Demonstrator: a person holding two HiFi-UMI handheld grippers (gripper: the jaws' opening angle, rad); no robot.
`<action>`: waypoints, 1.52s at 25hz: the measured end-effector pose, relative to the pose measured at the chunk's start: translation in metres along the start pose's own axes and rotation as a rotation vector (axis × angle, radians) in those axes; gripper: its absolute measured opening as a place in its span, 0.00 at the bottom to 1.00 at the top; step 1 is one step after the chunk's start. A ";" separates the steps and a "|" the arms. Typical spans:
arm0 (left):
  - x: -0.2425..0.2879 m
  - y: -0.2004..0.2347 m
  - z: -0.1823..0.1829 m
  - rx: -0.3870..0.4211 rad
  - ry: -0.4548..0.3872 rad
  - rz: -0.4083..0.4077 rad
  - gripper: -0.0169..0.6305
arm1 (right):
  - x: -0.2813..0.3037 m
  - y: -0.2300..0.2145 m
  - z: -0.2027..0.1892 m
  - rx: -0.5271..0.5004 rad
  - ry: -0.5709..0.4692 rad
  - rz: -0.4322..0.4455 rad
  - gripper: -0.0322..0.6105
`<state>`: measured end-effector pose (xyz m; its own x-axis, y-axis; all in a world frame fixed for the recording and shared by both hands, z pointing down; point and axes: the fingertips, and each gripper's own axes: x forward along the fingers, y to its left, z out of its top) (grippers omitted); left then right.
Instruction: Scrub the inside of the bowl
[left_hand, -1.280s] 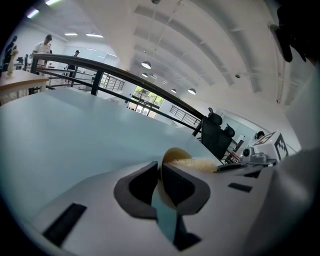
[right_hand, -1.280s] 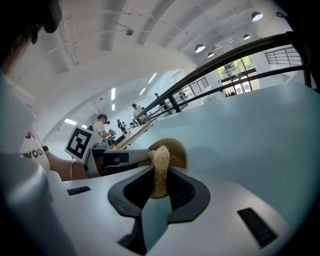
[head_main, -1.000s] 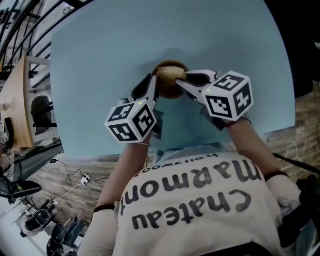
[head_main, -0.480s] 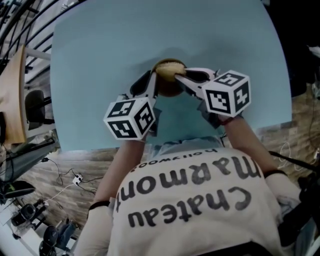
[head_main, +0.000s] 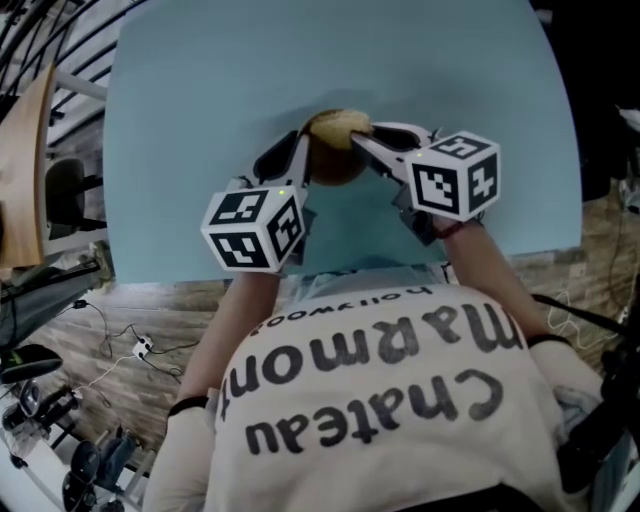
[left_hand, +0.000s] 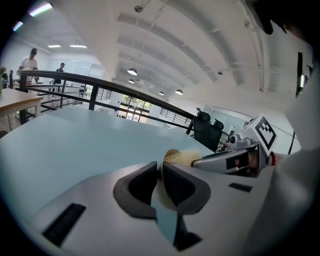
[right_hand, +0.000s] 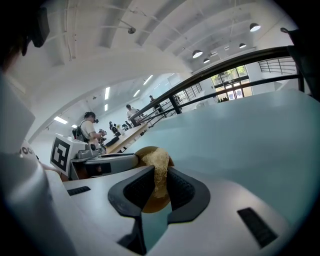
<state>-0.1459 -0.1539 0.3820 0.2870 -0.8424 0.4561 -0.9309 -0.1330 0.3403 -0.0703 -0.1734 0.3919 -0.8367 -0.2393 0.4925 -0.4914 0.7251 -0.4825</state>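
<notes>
Over the last second very little shifts on the table (head_main: 190, 110). The bowl (head_main: 333, 167) sits at the same spot on the pale blue top, toward our side of it, and both grippers keep their places on either side. Everything drifts slightly upward in the head view, but the table edge drifts too, so we take that for our own head moving. The one real change is at the left gripper (left_hand: 160, 169). Its jaws had held steady on the left side of the bowl's rim and are now opening a little, though the thin tan wall is between the pads and they still look to be touching it. The right gripper (right_hand: 161, 172) stays pinched on the scrub pad (right_hand: 160, 167), a pale fibrous wad that stands up between its pads and reaches into the bowl's mouth. We judge that the scrubbing is still in hand, with the pad where it needs to be. The loosening left grip matters: if it lets go while the pad is pushing, the bowl may slide or tip on the smooth top. How much of the inside is already scrubbed we cannot tell.
</notes>
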 end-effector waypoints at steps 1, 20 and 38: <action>-0.002 -0.001 0.001 0.007 -0.001 0.003 0.08 | -0.002 0.001 0.001 -0.002 0.002 0.001 0.18; 0.000 0.005 -0.006 0.182 0.031 0.032 0.09 | 0.011 -0.012 -0.014 0.059 0.041 -0.009 0.18; 0.007 0.005 -0.009 0.264 0.048 0.015 0.08 | 0.017 -0.013 -0.016 0.021 0.077 -0.020 0.18</action>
<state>-0.1469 -0.1554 0.3943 0.2770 -0.8204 0.5001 -0.9601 -0.2574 0.1096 -0.0746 -0.1772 0.4182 -0.8059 -0.2025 0.5563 -0.5135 0.7067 -0.4867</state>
